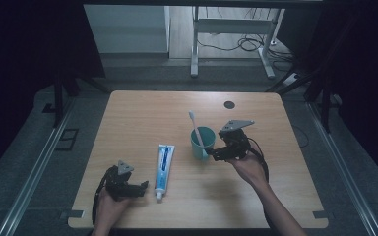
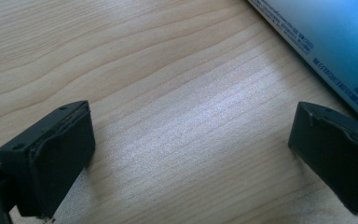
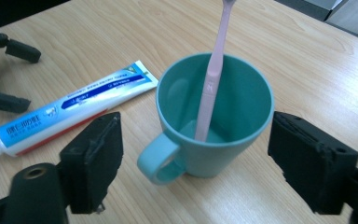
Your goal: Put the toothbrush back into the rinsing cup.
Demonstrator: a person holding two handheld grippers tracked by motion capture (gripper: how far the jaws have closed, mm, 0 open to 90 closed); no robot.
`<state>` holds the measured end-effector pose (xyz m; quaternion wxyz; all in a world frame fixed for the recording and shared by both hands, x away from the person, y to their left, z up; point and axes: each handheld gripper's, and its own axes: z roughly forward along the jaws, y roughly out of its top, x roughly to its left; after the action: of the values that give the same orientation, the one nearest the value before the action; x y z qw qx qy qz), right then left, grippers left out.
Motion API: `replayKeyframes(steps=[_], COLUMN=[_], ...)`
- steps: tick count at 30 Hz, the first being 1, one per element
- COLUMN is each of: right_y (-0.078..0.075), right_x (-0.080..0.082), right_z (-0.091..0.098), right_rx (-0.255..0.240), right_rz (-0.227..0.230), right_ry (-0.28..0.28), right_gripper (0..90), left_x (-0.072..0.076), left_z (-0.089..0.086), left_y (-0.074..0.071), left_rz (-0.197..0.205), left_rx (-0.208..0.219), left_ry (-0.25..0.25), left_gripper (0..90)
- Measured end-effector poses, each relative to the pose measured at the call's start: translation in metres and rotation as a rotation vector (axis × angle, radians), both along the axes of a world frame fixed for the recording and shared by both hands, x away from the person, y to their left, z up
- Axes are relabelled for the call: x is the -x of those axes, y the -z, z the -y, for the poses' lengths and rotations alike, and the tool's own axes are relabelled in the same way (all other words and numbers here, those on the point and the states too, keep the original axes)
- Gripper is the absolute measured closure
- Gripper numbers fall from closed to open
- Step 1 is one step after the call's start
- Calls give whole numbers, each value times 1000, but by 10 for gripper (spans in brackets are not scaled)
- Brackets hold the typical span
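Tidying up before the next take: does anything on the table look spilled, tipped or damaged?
Nothing stands out. The teal mug stands upright with the pink toothbrush leaning inside, and the capped toothpaste tube lies flat beside it.

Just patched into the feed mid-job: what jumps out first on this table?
The teal mug right of the table's centre, with a pink toothbrush standing in it, draws the eye first. The right claw sits just behind the mug with its jaws open to either side and the handle turned toward it. A blue-and-white toothpaste tube lies flat to the mug's left, with the left claw, also open, resting beside the tube's cap end.
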<state>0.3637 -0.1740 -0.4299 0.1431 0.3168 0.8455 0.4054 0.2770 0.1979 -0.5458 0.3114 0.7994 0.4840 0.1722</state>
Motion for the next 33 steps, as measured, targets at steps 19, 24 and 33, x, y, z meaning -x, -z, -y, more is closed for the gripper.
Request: replayKeyframes(steps=[19, 24, 33], right_y=[15, 21, 33], right_x=[20, 26, 36], right_z=[32, 41, 57], right_rx=[46, 62, 89], right_rz=[-2, -6, -8], right_ry=[22, 30, 42], right_gripper=[96, 73, 14], left_x=[0, 0, 1], left_z=[0, 0, 0], left_y=[0, 0, 0], left_rz=[-2, -3, -4], left_rx=[-2, -1, 2], left_ry=[1, -2, -6], left_gripper=[5, 5, 5])
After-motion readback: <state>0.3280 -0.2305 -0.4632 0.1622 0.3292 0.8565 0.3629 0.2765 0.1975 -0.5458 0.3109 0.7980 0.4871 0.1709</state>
